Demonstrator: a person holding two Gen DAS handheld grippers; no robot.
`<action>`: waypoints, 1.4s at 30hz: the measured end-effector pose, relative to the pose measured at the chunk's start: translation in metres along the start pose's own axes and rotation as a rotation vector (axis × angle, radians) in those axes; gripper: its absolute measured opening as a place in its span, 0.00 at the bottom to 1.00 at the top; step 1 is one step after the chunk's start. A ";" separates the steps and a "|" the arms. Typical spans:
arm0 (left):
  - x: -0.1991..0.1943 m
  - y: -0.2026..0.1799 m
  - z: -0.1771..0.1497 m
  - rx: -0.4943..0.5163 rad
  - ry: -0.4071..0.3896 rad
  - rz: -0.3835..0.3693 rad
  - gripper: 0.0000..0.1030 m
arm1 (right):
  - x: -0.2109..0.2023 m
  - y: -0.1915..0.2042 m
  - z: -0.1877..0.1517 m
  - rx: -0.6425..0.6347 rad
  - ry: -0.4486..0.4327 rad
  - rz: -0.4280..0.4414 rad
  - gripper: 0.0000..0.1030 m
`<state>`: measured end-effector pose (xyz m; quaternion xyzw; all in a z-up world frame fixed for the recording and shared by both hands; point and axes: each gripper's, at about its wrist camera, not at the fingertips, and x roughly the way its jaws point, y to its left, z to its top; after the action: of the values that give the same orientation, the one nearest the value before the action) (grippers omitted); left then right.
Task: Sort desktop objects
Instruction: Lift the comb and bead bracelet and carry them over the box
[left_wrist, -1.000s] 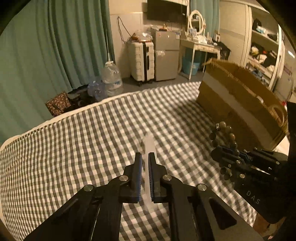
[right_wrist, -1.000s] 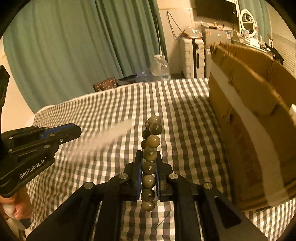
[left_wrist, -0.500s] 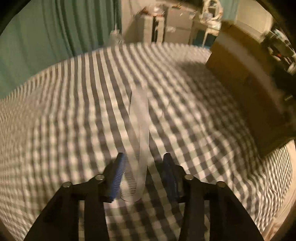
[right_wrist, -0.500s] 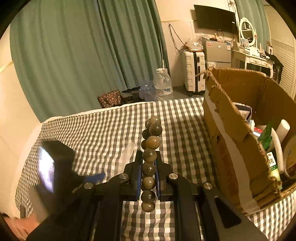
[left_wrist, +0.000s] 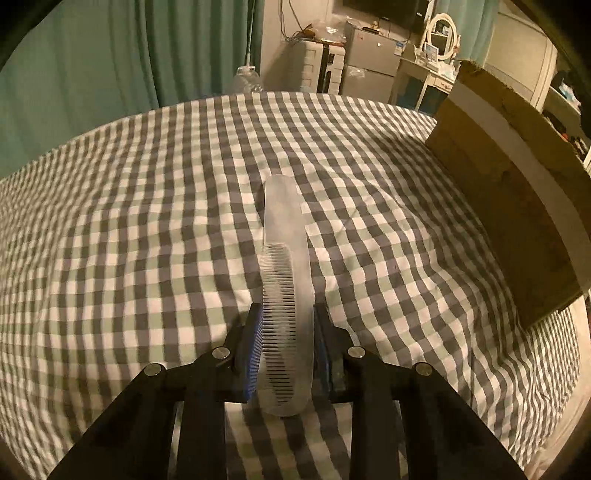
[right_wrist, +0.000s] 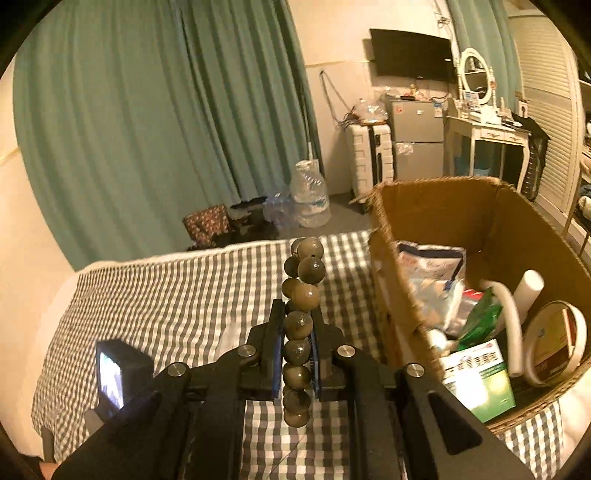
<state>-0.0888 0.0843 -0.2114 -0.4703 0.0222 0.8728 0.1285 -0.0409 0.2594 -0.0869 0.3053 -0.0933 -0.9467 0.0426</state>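
My left gripper (left_wrist: 287, 325) is closing again around the clear comb (left_wrist: 286, 295), which lies flat on the checked bedcover (left_wrist: 147, 221); a second ago the comb was pinched edge-on, then let drop (a regrip, I judge). My right gripper (right_wrist: 297, 341) stays clenched on the bead bracelet (right_wrist: 300, 325), now raised beside the open cardboard box (right_wrist: 436, 206). The bracelet goes in next.
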 end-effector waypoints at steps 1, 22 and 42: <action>-0.006 0.000 0.000 -0.003 -0.009 -0.008 0.24 | -0.003 -0.001 0.001 0.007 -0.005 0.000 0.11; -0.154 -0.086 0.068 0.124 -0.361 -0.147 0.25 | -0.065 -0.038 0.048 -0.027 -0.114 -0.087 0.11; -0.163 -0.195 0.138 0.140 -0.448 -0.271 0.25 | -0.121 -0.110 0.071 0.002 -0.115 -0.154 0.11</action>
<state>-0.0678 0.2615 0.0160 -0.2541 -0.0095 0.9263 0.2780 0.0129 0.3944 0.0167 0.2569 -0.0727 -0.9630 -0.0363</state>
